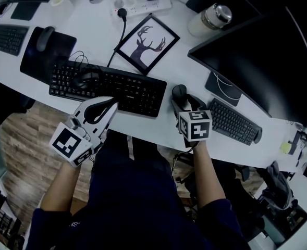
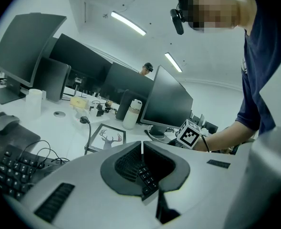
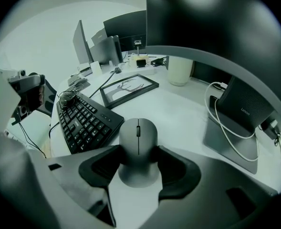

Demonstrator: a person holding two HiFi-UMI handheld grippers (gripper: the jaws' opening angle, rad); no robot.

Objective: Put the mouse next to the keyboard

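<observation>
White curved office desk (image 1: 90,22), cluttered with monitors, a deer picture frame (image 1: 147,43) and a black keyboard (image 1: 109,87) at frame centre.

The mouse (image 1: 180,91) sits on the desk just off the keyboard's right end, with a thin strip of bare desk between them. It looks already next to the keyboard as the task wants.

The right gripper (image 1: 182,100) is on it, coming in from below in the head view and tipped steeply down. In the right gripper view the mouse fills the gap between the jaws. Both pads lie against its flanks, so I read this as a wide grip on the mouse. Its long axis runs straight up that frame, in line with the jaws, nose away from the camera.

The left gripper (image 1: 103,108) hangs at the keyboard's front edge, lower left of centre. Its jaws are closed together with nothing between them, and it is farther from the mouse.

The likely next move is to spread the pads sideways and back off along that axis without dragging the mouse.

The head view gives the mouse-to-keyboard gap but hides pad contact under the gripper body. The right gripper view shows the contact. The left gripper view shows only the right gripper's marker cube, no mouse.
</observation>
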